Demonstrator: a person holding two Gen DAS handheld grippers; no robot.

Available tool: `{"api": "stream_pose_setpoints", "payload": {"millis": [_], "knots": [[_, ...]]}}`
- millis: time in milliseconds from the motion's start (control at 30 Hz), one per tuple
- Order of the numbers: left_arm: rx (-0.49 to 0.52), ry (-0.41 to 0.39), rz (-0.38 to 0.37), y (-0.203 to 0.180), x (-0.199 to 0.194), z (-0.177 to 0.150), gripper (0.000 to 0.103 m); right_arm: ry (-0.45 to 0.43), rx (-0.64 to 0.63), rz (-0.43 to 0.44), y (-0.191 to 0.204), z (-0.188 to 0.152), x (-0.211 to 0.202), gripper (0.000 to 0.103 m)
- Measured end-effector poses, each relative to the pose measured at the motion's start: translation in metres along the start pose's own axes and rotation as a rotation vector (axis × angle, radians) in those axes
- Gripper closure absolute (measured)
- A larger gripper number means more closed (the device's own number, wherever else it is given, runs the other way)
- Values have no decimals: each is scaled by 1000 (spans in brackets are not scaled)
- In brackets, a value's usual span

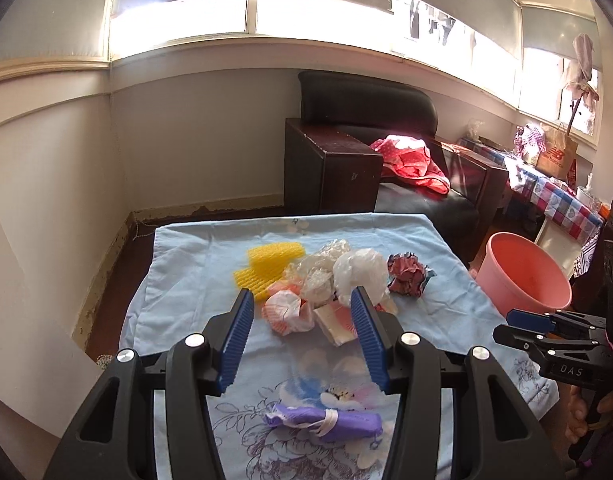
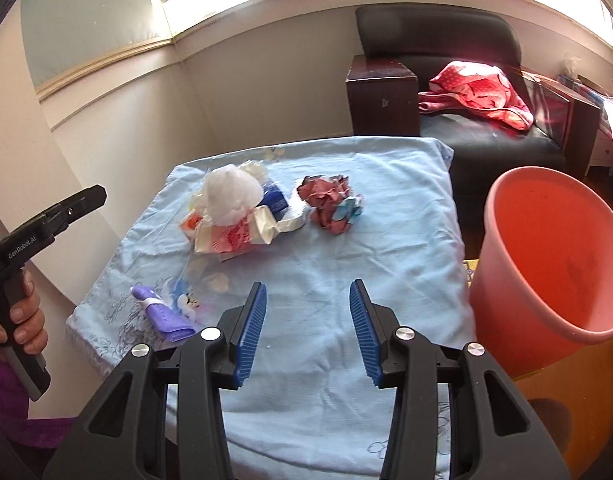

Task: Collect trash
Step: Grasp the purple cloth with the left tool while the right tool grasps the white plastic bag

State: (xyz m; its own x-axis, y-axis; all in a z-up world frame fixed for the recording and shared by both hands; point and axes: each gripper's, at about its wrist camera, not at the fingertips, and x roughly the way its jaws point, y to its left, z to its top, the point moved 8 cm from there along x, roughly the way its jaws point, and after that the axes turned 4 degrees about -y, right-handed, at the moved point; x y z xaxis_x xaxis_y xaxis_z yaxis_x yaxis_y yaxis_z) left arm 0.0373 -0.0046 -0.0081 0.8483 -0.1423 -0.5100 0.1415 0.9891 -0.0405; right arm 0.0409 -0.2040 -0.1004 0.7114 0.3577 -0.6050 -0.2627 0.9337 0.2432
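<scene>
- Nearest the left wrist camera, the left gripper (image 1: 302,300) has its blue ribbed jaws spread wide with nothing pinched; it hangs above the pale blue flowered cloth (image 1: 178,276).
- At 6 o'clock under that gripper lies a purple rolled wrapper (image 1: 338,424) tied with a white band, apart from the rest.
- At 11 o'clock from the jaws sits a yellow foam net (image 1: 268,266), touching the left edge of the main heap.
- At 12 o'clock the heap itself: a crumpled orange-and-white wrapper (image 1: 286,312), clear plastic film (image 1: 318,276) and a white plastic bag (image 1: 360,270), all pressed together.
- At 1 o'clock a red crumpled paper ball (image 1: 408,274) rests just beside the white bag.
- At 2 o'clock a pink bucket (image 1: 522,276) stands off the cloth's right edge.
- At 3 o'clock the right gripper (image 2: 308,296) shows side-on; in its own camera its jaws are parted, holding nothing, over bare cloth.
- In the right wrist view a hand (image 2: 24,322) grips the left tool's handle at 9 o'clock, and the bucket fills 3 o'clock.
</scene>
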Motion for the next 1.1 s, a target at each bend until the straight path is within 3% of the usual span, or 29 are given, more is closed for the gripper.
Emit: {"api": "stream_pose_setpoints", "payload": {"millis": [133,267,567,867,1100], "knots": [[-5,74,-19,8,0,-33,53,40,-48,30,22,-9,11,59],[-74,163,-54,7,10,-63,53,59,-61,47,32,-9,19,59],[-144,286,-40,9,35,-98,53,23,-102,97,62,35,44,59],[-209,291,-81,15,41,-100,49,28,-128,65,76,72,96,59],[-272,322,-128,8,49,-101,49,53,-139,44,78,74,125,59]]}}
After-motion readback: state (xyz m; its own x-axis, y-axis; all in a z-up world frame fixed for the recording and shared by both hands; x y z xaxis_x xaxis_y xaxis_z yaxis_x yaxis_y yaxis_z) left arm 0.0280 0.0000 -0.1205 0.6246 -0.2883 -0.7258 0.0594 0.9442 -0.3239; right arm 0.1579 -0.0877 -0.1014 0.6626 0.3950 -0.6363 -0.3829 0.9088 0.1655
